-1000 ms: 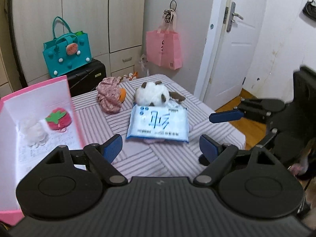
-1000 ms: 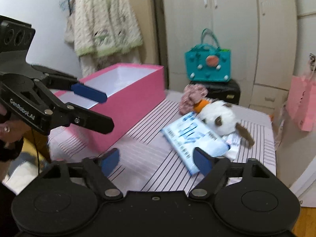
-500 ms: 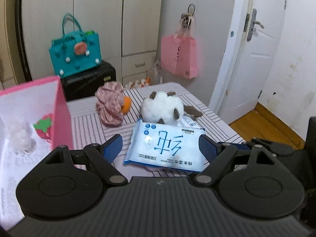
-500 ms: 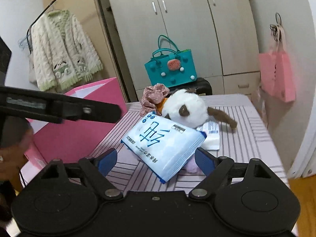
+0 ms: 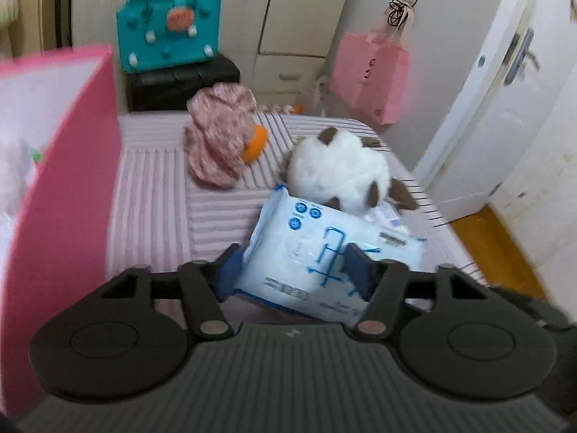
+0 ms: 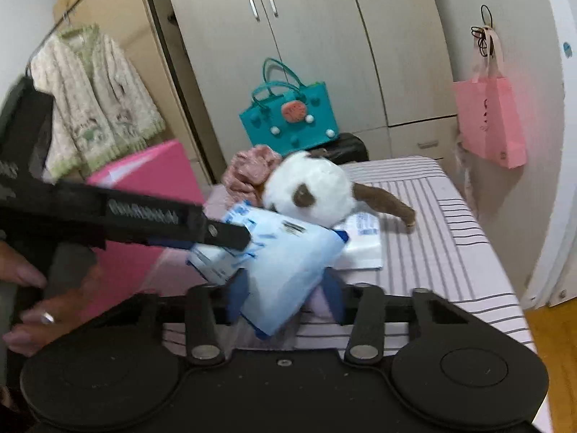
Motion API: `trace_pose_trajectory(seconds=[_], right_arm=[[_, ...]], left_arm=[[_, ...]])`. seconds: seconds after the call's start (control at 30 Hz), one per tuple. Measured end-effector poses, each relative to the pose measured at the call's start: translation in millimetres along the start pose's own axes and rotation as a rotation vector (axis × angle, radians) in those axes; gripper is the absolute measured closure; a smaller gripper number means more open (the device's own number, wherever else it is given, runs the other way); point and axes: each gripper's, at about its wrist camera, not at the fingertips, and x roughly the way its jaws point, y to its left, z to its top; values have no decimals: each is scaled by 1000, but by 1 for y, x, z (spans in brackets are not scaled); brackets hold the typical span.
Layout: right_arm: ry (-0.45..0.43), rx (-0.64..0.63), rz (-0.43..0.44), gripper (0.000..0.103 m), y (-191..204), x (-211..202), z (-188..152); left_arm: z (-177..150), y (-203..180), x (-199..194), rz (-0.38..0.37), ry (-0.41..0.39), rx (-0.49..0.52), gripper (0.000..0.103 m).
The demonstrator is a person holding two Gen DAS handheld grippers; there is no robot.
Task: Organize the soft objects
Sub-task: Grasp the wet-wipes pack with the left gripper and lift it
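Left wrist view: the left tongs (image 5: 293, 273) are closing on the wipes pack (image 5: 326, 249), its near end between the blue pads, which already press in on both sides. The pack lies tilted on the striped surface (image 5: 155, 202), its far edge against the white plush (image 5: 339, 171). Beyond that to the left sits a pink crumpled cloth (image 5: 218, 140) with an orange bit (image 5: 255, 143) at its side. The pink box (image 5: 68, 166) stands along the left edge of the surface. Behind are a teal bag (image 5: 167, 30) on a black case (image 5: 180, 81) and a pink bag (image 5: 371, 75) hanging on the wall by the door (image 5: 505, 83).

Right wrist view: the right tongs (image 6: 286, 297) are closing on the pack (image 6: 288, 263) as well, a corner of it bunched between their narrow pads. The left tongs (image 6: 230, 236) reach in from the left and bite the pack's other end, with a hand (image 6: 32, 299) on the grip. The plush (image 6: 310, 189) rests just behind the pack, its brown tail stretched right; a flat white packet (image 6: 364, 241) lies under them on the surface (image 6: 450, 238). The cloth (image 6: 249, 171) peeks out behind the plush. The box (image 6: 155, 166) is at the left, and a knitted cardigan (image 6: 97, 101) hangs beyond it.
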Motion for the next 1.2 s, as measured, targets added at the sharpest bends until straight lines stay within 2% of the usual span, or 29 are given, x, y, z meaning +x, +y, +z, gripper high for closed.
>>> trace_pose_trajectory(seconds=[0.27,0.4,0.53,0.67,0.8,1.2], right_arm=[[14,-69,-1,60,1,6,-1],[36,-55,11,60,-1,7,-1],[28,-77,-21,64,6,8,1],[4,-94,-75,66,20,6,8],[13,-97,-83,66,29,6,10],[91,-98,-35,62,37,-29,18]], left_arm=[[-9,6,-5,-6,-8,-79,57],[-15,8,-7,-21,-18,-96,60],[-10,11,-6,-64,63,-111,60],[-14,3,-10,-44,84,-58,62],[-19,3,-19,-38,84,-33,63],[-23,-2,-58,-162,163,28,63]])
